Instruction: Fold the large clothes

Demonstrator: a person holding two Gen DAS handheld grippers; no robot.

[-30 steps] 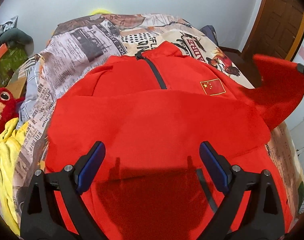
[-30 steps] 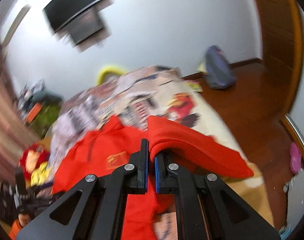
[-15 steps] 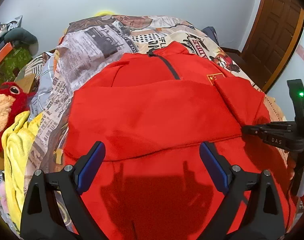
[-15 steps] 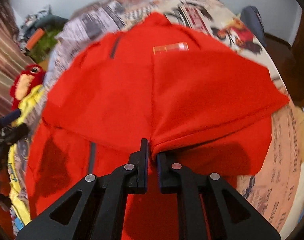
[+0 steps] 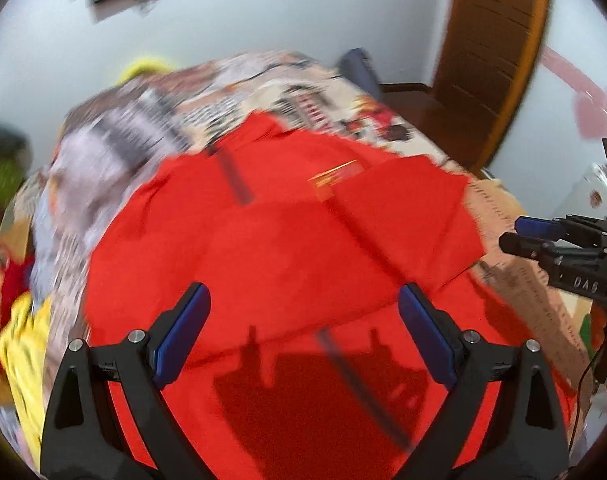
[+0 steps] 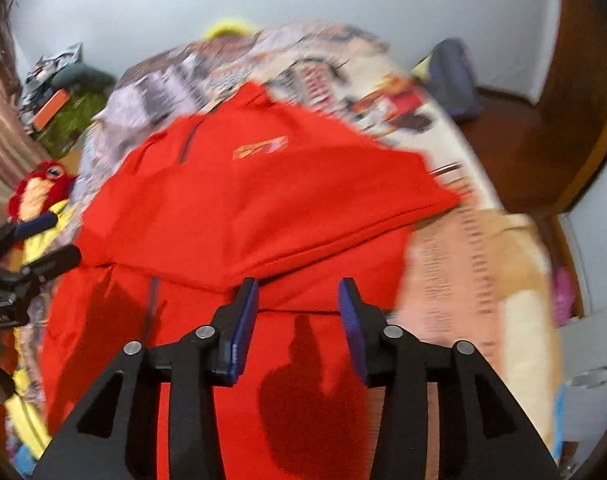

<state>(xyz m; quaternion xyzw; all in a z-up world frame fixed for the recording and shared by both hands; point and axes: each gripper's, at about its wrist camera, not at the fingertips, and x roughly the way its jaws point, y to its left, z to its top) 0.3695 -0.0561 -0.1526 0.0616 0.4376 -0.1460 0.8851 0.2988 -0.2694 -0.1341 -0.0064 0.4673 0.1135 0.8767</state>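
Observation:
A red zip jacket (image 5: 271, 248) lies front-up on the newspaper-print bed sheet (image 5: 135, 148). Both sleeves are folded in across its chest, and the right sleeve (image 6: 343, 200) lies flat beside the flag badge (image 6: 261, 148). My left gripper (image 5: 303, 304) hovers over the jacket's lower half, open wide with nothing between its blue pads. My right gripper (image 6: 299, 292) is just behind the sleeve's hem; its jaws are opening and the pads press on nothing. The right gripper (image 5: 511, 234) also shows at the right edge of the left wrist view. The left gripper (image 6: 49, 240) shows at the left of the right wrist view.
A red plush toy (image 6: 39, 188) and a yellow cloth (image 5: 23, 344) lie off the bed's left side. A blue backpack (image 6: 451, 76) sits on the wooden floor by the door (image 5: 495, 60). Clutter (image 6: 63, 92) fills the far left corner.
The right gripper carried the sleeve down across the jacket's chest, then its jaws parted and let it go. The left gripper stayed open and shifted a little.

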